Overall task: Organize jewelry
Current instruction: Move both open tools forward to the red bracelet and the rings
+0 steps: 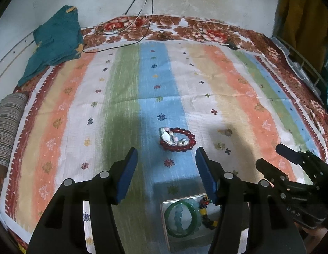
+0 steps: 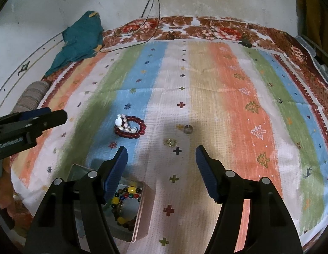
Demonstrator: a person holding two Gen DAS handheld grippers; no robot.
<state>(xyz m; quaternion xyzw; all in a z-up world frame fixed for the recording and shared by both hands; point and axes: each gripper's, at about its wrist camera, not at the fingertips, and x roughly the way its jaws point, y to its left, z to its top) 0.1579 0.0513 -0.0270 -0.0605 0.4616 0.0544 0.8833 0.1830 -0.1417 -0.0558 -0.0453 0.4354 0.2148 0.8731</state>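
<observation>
The left gripper (image 1: 166, 163) is hanging over the striped cloth (image 1: 125, 97) with its jaws apart and nothing between them. Right ahead of it, the red bead bracelet (image 1: 177, 140) is lying on the blue stripe, with a white pearly bracelet (image 1: 169, 136) resting on top of it. To grab these well, I think the left gripper should be coming down with one finger on each side of the red ring, then squeezing slowly so the beads are not rolling away. Further right, a small ring (image 2: 187, 129) and a little gold piece (image 2: 171, 142) are sitting on the cloth, just ahead of the right gripper (image 2: 161, 158), which is also wide and holding nothing. These are tiny, so it should be pinching low, close to the cloth. The box (image 2: 142, 218) is sitting near the person, below both grippers. Inside it, a green bangle (image 1: 181, 220), some pale blue beads (image 1: 194, 205), and a colourful bead string (image 2: 123, 199) are lying together.
</observation>
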